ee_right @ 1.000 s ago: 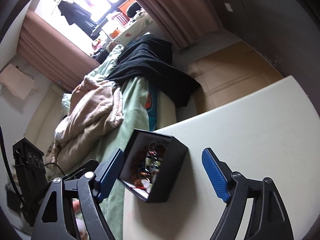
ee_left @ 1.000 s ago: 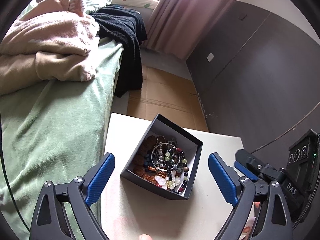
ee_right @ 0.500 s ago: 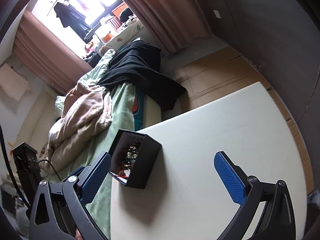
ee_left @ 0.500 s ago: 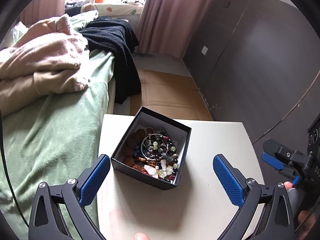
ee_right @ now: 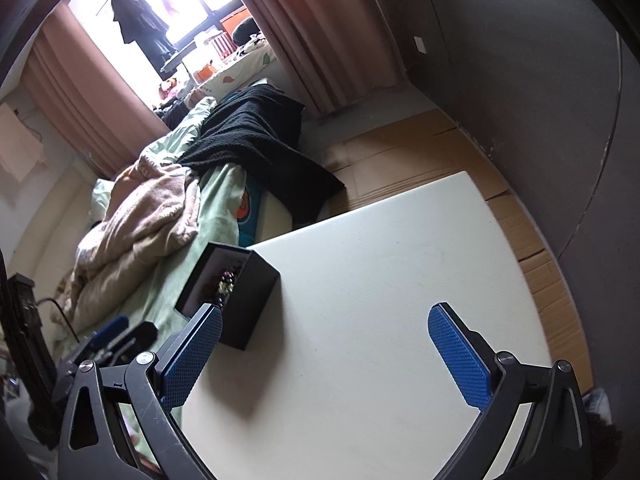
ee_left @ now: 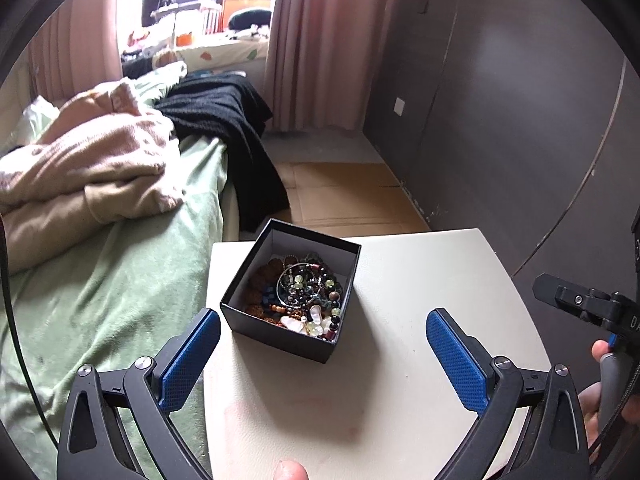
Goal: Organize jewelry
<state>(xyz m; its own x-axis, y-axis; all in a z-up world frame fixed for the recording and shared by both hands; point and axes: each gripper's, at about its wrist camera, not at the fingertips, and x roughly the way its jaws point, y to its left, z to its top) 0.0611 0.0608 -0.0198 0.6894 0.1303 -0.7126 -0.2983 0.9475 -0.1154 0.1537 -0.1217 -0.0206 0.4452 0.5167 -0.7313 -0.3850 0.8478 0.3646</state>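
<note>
An open black box [ee_left: 280, 332] holds a tangle of bead bracelets and other jewelry [ee_left: 308, 292]. It stands on the white table [ee_left: 420, 280] near its left edge. My left gripper [ee_left: 323, 356] is open and empty, just short of the box. My right gripper [ee_right: 325, 354] is open and empty above the bare table, with the box [ee_right: 256, 300] at its left finger. In the left wrist view the right gripper's body shows at the right edge.
A bed with a green sheet [ee_left: 100, 300], a pink blanket [ee_left: 92, 160] and a black garment [ee_left: 228, 120] runs along the table's left side. A dark wall [ee_left: 500, 120] and cardboard flooring [ee_left: 340, 192] lie beyond the table.
Both grippers have pulled back and risen from the box. The box looks smaller and farther off, and more of the table shows. Both stay open.
</note>
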